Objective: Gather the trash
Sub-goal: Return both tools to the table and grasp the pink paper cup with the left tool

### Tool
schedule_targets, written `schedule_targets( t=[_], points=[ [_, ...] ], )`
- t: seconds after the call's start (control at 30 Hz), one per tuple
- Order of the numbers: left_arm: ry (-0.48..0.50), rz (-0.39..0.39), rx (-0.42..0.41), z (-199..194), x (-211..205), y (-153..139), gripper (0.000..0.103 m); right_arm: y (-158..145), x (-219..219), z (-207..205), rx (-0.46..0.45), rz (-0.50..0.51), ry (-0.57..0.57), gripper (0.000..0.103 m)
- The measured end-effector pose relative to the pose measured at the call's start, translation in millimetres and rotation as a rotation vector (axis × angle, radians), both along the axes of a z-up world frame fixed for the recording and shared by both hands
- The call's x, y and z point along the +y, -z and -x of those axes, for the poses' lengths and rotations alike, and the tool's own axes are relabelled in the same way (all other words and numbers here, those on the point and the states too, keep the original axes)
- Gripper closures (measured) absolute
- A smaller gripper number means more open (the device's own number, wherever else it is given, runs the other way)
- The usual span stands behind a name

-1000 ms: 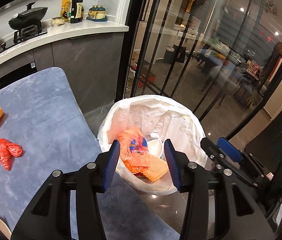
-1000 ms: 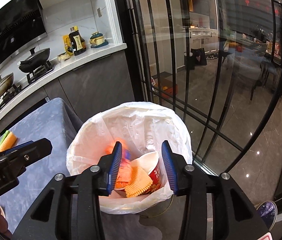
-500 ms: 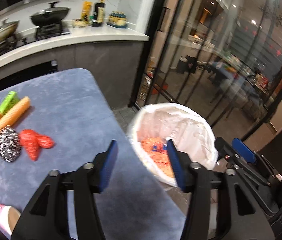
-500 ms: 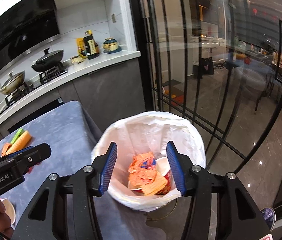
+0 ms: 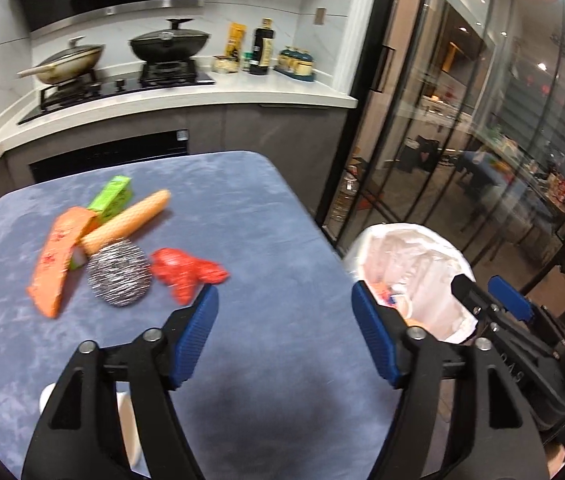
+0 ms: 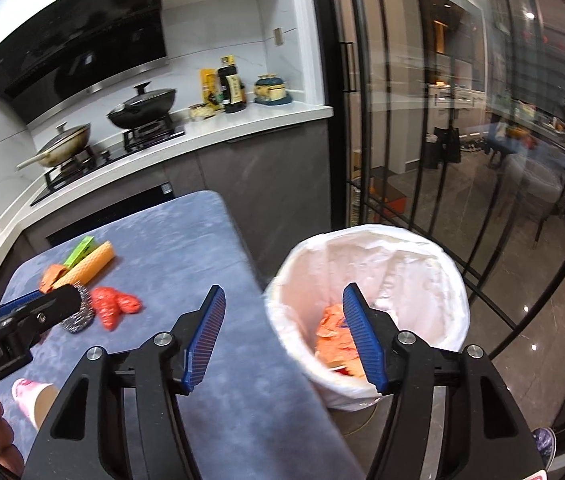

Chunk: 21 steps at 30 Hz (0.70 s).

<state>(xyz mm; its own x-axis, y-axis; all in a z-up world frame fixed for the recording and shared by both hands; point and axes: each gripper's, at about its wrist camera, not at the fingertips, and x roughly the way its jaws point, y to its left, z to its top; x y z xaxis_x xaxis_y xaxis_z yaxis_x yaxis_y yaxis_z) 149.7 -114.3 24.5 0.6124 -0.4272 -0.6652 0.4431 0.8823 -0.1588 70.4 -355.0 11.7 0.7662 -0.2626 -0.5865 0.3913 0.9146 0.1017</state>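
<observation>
On the blue table (image 5: 266, 232) lie a crumpled red wrapper (image 5: 184, 272), a steel scourer (image 5: 119, 278), an orange packet (image 5: 56, 260), a tan foam roll (image 5: 130, 220) and a green box (image 5: 112, 196). A bin lined with a white bag (image 6: 370, 280) stands right of the table and holds orange wrappers (image 6: 336, 332). My left gripper (image 5: 284, 334) hovers over the table's near part, its jaws opening, with nothing between them. My right gripper (image 6: 282, 334) hangs at the table's right edge beside the bin, jaws opening and empty too.
A paper cup (image 6: 32, 394) lies at the table's near left edge. Behind the table runs a counter (image 5: 202, 92) with two pans, bottles and jars. Black-framed glass doors (image 6: 442, 140) rise behind the bin. The left gripper's body (image 6: 14, 320) shows in the right wrist view.
Both grippers swung left from above the bin toward the table and rose a little. Their jaws spread wider. The trash pile on the table came into fuller view.
</observation>
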Motion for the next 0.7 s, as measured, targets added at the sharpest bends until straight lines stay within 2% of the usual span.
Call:
schedule_targets(
  t=[0.07, 0.13, 0.33, 0.43, 0.7],
  points=[
    [-0.029, -0.016, -0.010, 4, 18, 2, 0.032, 1, 12, -1, 0.003, -0.004, -0.021, 0.043],
    [-0.061, -0.039, -0.012, 7, 34, 4, 0.024, 2, 23, -3, 0.008, -0.011, -0.039, 0.042],
    [-0.148, -0.111, -0.008, 16, 88, 19, 0.017, 8, 53, -6, 0.032, -0.019, -0.096, 0.042],
    [-0.185, -0.143, 0.012, 18, 111, 30, 0.017, 11, 67, -8, 0.043, -0.026, -0.119, 0.042],
    [-0.213, -0.147, 0.075, 23, 149, 57, 0.016, 18, 101, -14, 0.072, -0.031, -0.168, 0.042]
  ],
)
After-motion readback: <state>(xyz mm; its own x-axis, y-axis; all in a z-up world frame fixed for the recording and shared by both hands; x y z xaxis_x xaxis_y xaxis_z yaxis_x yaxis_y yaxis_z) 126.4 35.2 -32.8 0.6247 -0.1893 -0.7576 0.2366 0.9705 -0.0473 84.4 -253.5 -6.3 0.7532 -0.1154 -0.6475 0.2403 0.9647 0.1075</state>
